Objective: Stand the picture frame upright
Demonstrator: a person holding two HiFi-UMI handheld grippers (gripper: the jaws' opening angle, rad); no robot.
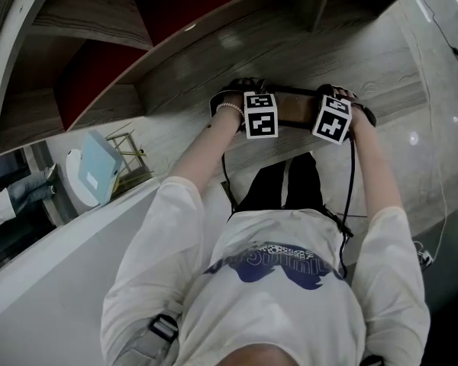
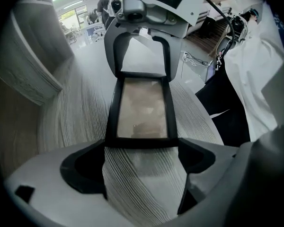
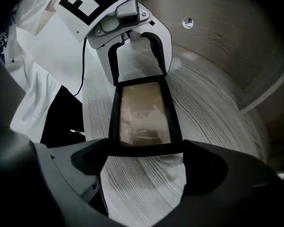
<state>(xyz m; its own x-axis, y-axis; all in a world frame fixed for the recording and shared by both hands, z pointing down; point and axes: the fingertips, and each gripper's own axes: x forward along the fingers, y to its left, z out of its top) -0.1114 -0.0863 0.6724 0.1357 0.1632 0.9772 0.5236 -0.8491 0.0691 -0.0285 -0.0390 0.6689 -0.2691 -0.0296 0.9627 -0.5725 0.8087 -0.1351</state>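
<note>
A black-edged picture frame with a glass front lies flat on the pale wood-grain shelf top. My left gripper stands open, and the frame's near short end lies between its jaw tips. At the opposite end my right gripper is open in the same way over the frame. Each gripper view shows the other gripper straddling the far end: the right gripper and the left gripper. From the head view, the frame shows between the two marker cubes, and the jaws are hidden.
Shelf compartments with dark red backs rise behind the shelf top. A wooden upright panel stands left of the frame. A light blue board leans at lower left. A black cable hangs from the right gripper.
</note>
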